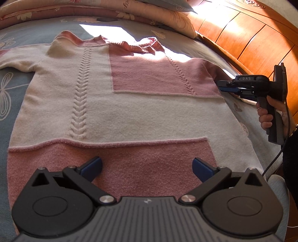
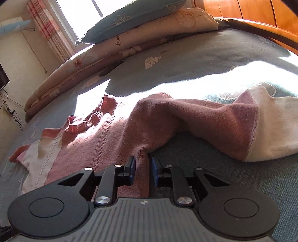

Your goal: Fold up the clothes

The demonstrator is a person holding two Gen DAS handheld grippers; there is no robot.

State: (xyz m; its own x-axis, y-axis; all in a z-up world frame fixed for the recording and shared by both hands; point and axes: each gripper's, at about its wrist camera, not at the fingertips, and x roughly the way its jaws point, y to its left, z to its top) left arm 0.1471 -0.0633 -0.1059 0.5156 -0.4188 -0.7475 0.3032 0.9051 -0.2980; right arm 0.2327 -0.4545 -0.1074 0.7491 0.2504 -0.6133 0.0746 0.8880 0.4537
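We have the pink-and-cream knitted sweater (image 1: 119, 104) spread flat on the bed, ahead of the wide-open, empty left gripper (image 1: 147, 167). Our right gripper (image 2: 142, 167) pinches the pink sleeve (image 2: 186, 121); next we judge it needs carrying inward across the body.

Your left wrist camera looks steeply down past its jaws along the sweater (image 1: 119, 104), toward the quilts (image 1: 93, 11) well beyond. Your right wrist camera sits low and close, the sleeve (image 2: 186, 121) just ahead of its jaws. Both views share sweater, quilts and headboard (image 1: 251, 33).
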